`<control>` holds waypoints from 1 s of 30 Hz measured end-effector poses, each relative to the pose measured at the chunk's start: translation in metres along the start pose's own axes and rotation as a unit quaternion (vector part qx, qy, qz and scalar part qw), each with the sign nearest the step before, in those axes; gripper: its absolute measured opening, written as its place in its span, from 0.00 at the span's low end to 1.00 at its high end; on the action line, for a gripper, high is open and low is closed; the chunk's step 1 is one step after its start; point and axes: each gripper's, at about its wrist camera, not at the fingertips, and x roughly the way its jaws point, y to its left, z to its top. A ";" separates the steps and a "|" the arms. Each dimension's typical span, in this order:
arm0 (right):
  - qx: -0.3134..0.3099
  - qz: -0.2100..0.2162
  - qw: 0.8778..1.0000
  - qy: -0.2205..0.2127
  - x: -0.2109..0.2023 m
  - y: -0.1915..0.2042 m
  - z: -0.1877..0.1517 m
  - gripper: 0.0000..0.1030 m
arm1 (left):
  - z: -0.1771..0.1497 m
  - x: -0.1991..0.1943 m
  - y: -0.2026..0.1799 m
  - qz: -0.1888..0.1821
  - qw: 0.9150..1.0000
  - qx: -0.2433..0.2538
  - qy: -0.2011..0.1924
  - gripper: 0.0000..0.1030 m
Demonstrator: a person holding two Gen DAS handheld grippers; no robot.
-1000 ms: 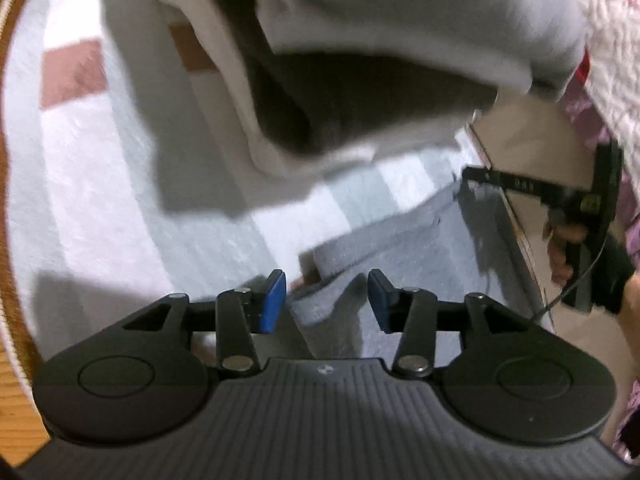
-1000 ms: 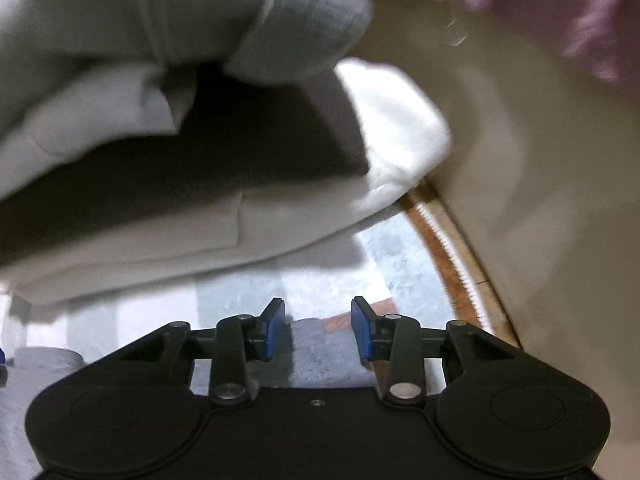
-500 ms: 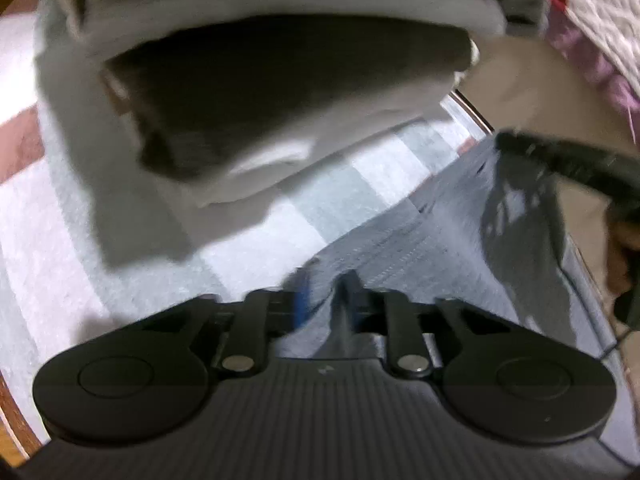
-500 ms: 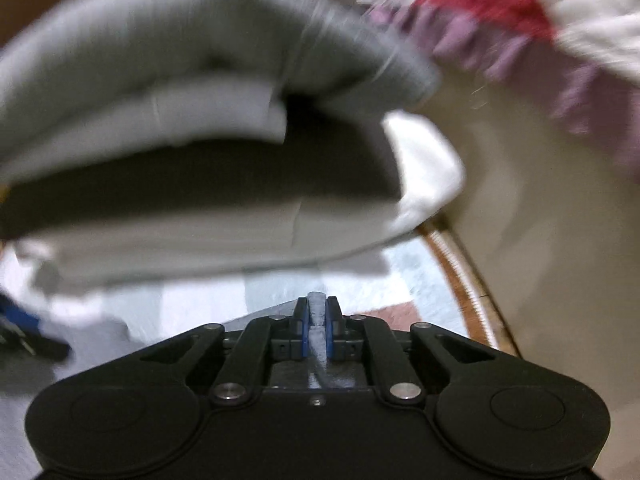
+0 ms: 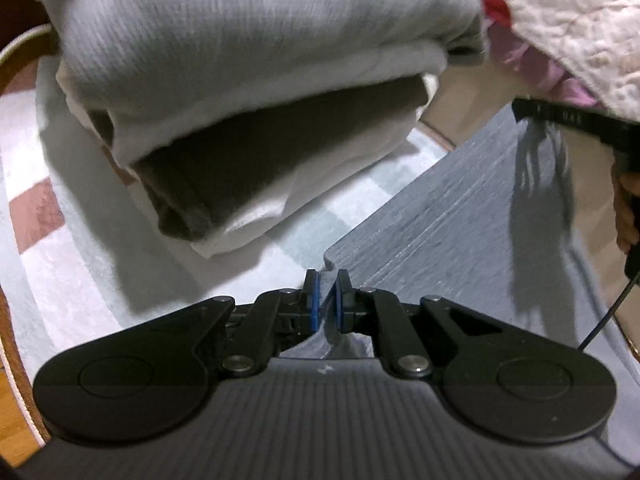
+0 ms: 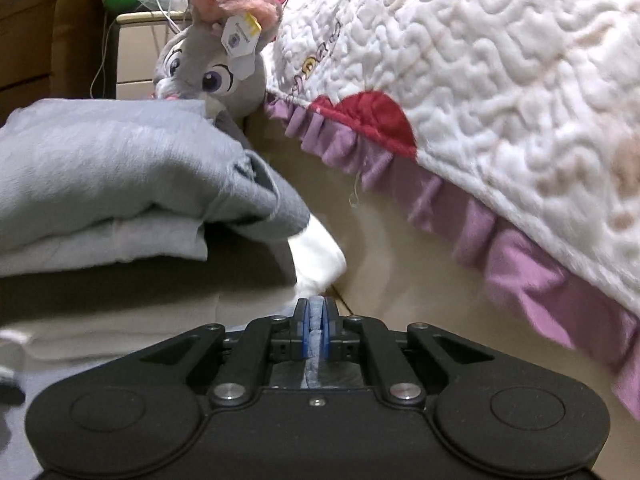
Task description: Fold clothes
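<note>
Left wrist view: the left gripper (image 5: 326, 300) has its blue pads closed on an edge of the grey garment (image 5: 460, 216), which stretches away toward 2 o'clock to the right gripper (image 5: 532, 114), whose dark finger pinches the cloth's far edge; a strip of the person's hand (image 5: 626, 216) shows at 3 o'clock. At 11 to 12 o'clock, close above the fingers, a stack of folded clothes (image 5: 260, 80) fills the upper half of the view: grey on top, white beneath, a dark layer, then white again. It lies on a pale checked rug (image 5: 60, 264) with a pink-brown square at 9 o'clock and a curved brown border. A quilted cream bedspread (image 5: 568, 20) hangs at 1 o'clock.

Right wrist view: the right gripper (image 6: 316, 322) is clamped on a thin ridge of the grey garment (image 6: 315, 328) standing upright between its pads. The stack of folded clothes (image 6: 120, 184) sits at 9 to 10 o'clock, just ahead. Only this view shows the grey plush rabbit (image 6: 208, 64) with pink ears and a paper tag at 11 o'clock, behind the stack and against the bedspread (image 6: 500, 80), whose purple frill (image 6: 460, 208) and red patch run from 12 to 4 o'clock. The rug and the garment's spread show only in the left view.
</note>
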 end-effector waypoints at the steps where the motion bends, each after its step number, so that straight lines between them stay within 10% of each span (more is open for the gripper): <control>1: -0.001 -0.003 1.000 0.002 0.006 0.002 0.001 0.05 | -0.001 0.007 0.000 0.019 1.000 0.000 0.012 0.13; 4: 0.005 0.021 0.999 0.048 0.049 0.000 -0.003 0.08 | -0.003 0.021 0.009 0.062 0.997 -0.017 0.048 0.43; 8: 0.045 -0.020 0.996 0.070 0.049 -0.022 -0.015 0.28 | -0.001 0.017 0.021 0.050 0.996 -0.048 0.051 0.46; 11: 0.123 0.003 0.991 0.055 0.004 -0.055 -0.038 0.45 | -0.001 0.016 0.018 0.035 0.997 -0.045 0.056 0.49; 22: 0.212 -0.065 0.968 0.122 -0.236 -0.092 -0.229 0.48 | -0.005 -0.012 -0.036 -0.030 0.996 0.082 0.024 0.52; 28: 0.208 -0.189 0.949 0.145 -0.325 -0.131 -0.285 0.52 | -0.023 -0.021 -0.087 -0.079 0.981 0.173 0.026 0.58; 30: 0.296 -0.236 0.919 0.109 -0.366 -0.158 -0.300 0.52 | -0.030 -0.020 -0.104 -0.084 0.976 0.196 0.043 0.58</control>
